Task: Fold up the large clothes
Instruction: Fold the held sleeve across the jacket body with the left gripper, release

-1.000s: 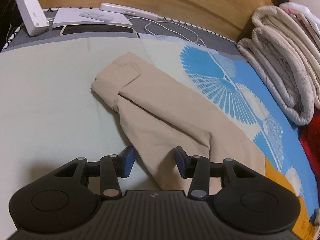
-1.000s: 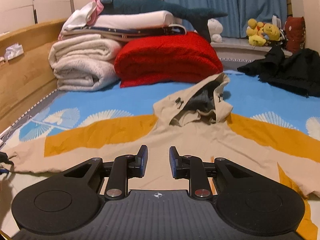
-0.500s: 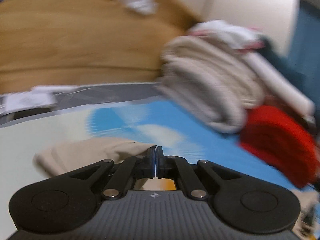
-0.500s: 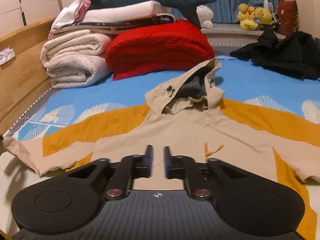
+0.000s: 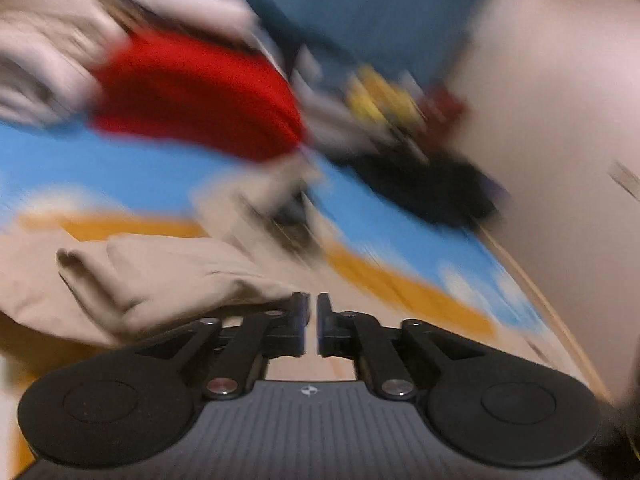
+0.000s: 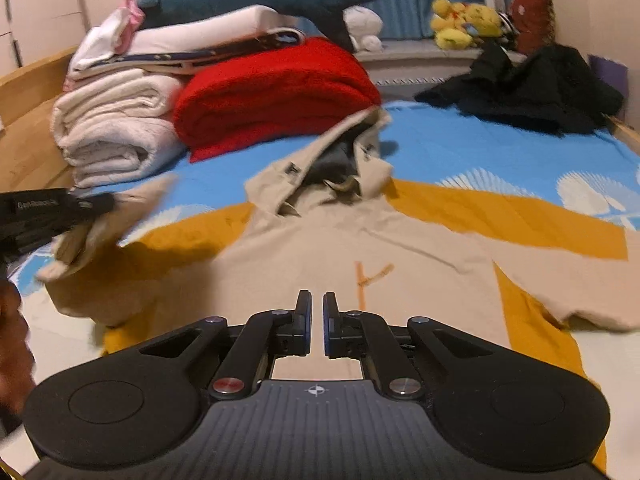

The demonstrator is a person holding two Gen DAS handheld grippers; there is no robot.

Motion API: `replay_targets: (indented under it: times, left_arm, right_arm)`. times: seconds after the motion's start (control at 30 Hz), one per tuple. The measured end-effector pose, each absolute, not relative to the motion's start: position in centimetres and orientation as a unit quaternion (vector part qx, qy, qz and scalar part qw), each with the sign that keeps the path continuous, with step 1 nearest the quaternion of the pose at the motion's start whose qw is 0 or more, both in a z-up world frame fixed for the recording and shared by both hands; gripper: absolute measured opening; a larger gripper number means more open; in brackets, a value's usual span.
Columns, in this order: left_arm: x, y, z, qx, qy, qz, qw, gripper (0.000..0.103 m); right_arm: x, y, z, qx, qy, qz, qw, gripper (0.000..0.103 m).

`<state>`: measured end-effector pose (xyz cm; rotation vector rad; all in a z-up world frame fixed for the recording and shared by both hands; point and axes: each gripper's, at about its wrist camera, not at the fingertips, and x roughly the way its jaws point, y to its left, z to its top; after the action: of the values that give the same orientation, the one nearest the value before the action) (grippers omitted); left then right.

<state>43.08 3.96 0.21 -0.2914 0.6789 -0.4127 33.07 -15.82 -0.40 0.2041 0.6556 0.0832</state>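
Beige-and-orange hoodie (image 6: 360,248) spread face-up on blue patterned bedspread (image 6: 500,148), hood at 12 o'clock. Left gripper (image 5: 313,314) blurred; jaws opening, narrow gap; sleeve cuff (image 5: 160,276) against its left finger; whether fabric is still pinched, cannot tell. In right view same sleeve lifted at 9 o'clock. Right gripper (image 6: 317,314) over hoodie chest, fingers nearly pressed together, nothing between. Red blanket (image 6: 276,92) behind hood.

Warm, dim indoor light is filling both fisheye views. Heavy motion blur is smearing the left wrist view; the right stays mostly sharp, edges bending, corners darkening.
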Motion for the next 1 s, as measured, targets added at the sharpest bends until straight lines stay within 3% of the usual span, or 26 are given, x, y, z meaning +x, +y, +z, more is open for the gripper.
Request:
replay_targets:
  times: [0.07, 0.1, 0.37, 0.53, 0.63, 0.73, 0.83, 1.0]
  left_arm:
    - [43.0, 3.4, -0.5, -0.143, 0.349, -0.187, 0.907, 0.030]
    - [43.2, 3.9, -0.7, -0.154, 0.351, -0.172, 0.907, 0.032]
    - [45.0, 12.3, -1.3, -0.174, 0.346, 0.006, 0.922, 0.032]
    - [46.6, 18.1, -3.0, -0.178, 0.385, 0.103, 0.900, 0.032]
    - [47.1, 20.3, -3.3, -0.198, 0.390, 0.119, 0.891, 0.032]
    - [48.0, 21.3, -3.0, -0.191, 0.381, 0.126, 0.896, 0.032]
    - [48.3, 22.1, -3.3, -0.203, 0.386, 0.132, 0.890, 0.033]
    - [48.5, 22.6, -3.4, -0.230, 0.398, 0.125, 0.879, 0.033]
  right_arm:
    - [32.9, -16.6, -0.8, 0.110, 0.325, 0.031, 0.939, 0.015]
    - [32.8, -16.9, -0.9, 0.115, 0.325, 0.024, 0.938, 0.020]
    - [33.2, -18.1, -2.5, 0.164, 0.347, 0.005, 0.923, 0.022]
    - [34.4, -14.9, -1.9, 0.153, 0.348, 0.046, 0.924, 0.022]
    - [35.2, -12.2, -1.8, 0.143, 0.339, 0.086, 0.926, 0.010]
    - [36.0, -9.6, -2.2, 0.122, 0.344, 0.113, 0.924, 0.010]
    - [36.7, -7.1, -3.0, 0.082, 0.347, 0.136, 0.924, 0.011]
    - [37.9, -3.2, -5.5, 0.016, 0.370, 0.173, 0.913, 0.025]
